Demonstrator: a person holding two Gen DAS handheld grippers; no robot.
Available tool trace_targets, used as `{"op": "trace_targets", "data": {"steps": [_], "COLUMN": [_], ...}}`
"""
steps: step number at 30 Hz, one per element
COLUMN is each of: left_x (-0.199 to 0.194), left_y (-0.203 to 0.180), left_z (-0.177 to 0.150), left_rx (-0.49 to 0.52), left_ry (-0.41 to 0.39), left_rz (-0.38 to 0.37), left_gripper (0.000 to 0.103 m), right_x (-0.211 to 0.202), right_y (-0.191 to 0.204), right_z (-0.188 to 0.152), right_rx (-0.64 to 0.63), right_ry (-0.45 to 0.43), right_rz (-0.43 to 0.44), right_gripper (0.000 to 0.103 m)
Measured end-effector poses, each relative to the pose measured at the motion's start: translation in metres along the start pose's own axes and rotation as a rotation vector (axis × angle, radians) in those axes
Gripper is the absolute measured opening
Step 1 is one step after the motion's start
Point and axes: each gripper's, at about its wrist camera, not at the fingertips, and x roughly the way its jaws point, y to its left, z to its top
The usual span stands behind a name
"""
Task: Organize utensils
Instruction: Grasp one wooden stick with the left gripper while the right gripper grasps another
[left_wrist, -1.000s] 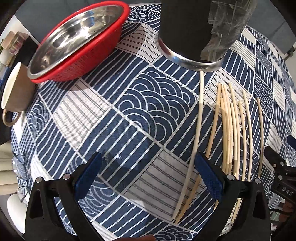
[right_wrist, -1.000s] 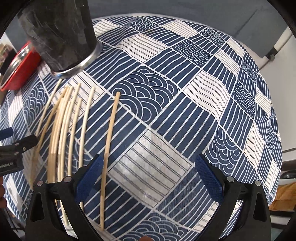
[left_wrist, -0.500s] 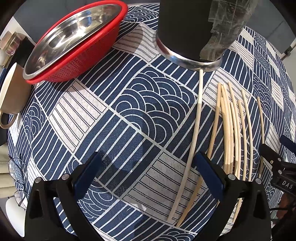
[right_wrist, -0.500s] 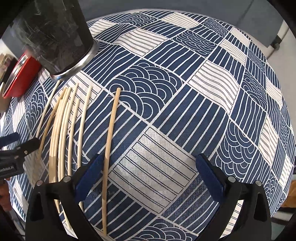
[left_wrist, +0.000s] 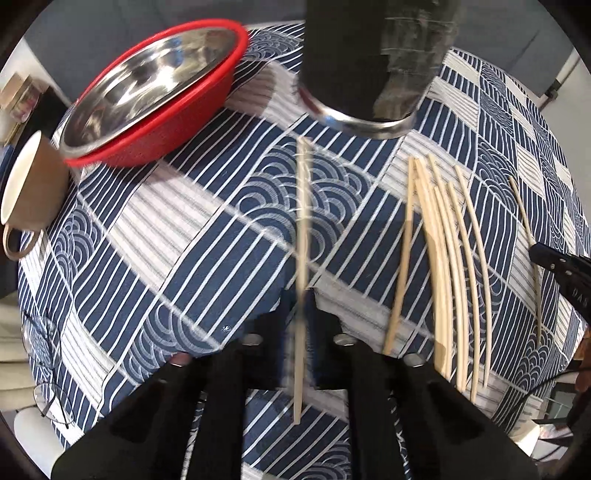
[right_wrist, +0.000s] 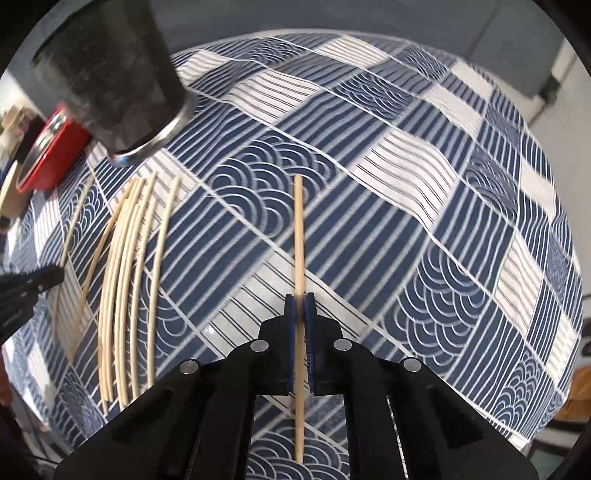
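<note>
Left wrist view
Left gripper (left_wrist: 303, 314): jaws together, clamped on a single chopstick (left_wrist: 303, 221) that runs straight ahead between the pads, its near end sticking out behind them.
Chopstick tip: pointing toward the black cylindrical holder (left_wrist: 373, 62), just short of its metal base ring.
Loose chopsticks (left_wrist: 443, 266): a fanned bundle lying flat on the patterned tablecloth (left_wrist: 166, 258), to the right of the held one and apart from it.
Outlying chopstick (left_wrist: 528, 243): lying alone farther right, beside the other gripper's black tip.
Red colander (left_wrist: 177, 122): far-left part of the table, with a steel bowl (left_wrist: 147, 85) nested inside.
Mug (left_wrist: 33, 188): at the left edge, tipped on its side, next to the colander.

Right wrist view
Right gripper (right_wrist: 300, 321): jaws together, clamped on one chopstick (right_wrist: 299, 229) held lengthwise, tip forward over the cloth.
Holder (right_wrist: 110, 77): far left of the table, well ahead of the held tip.
Loose bundle (right_wrist: 129, 266): flat on the cloth left of the gripper, below the holder.
Left gripper tip (right_wrist: 33, 284): showing at the left edge, by the bundle's outermost stick.
Image quality: motion blur in both views.
</note>
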Motion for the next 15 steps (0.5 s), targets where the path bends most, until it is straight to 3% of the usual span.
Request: {"op": "trace_targets", "data": {"steps": [7, 15], "left_x": [-0.003, -0.030], "left_y": [0.027, 0.045], "left_z": [-0.015, -0.020], "left_rx": [-0.083, -0.142], "left_ry": [0.075, 0.032], "left_rz": [-0.072, -0.042], "left_gripper": [0.005, 0.005], "right_x": [-0.003, -0.035], "right_y": [-0.033, -0.039], "right_z": [-0.009, -0.014], "right_rx": [0.110, 0.112], "right_ry": [0.058, 0.007], "right_rz": [0.056, 0.092], "right_gripper": [0.005, 0.005]}}
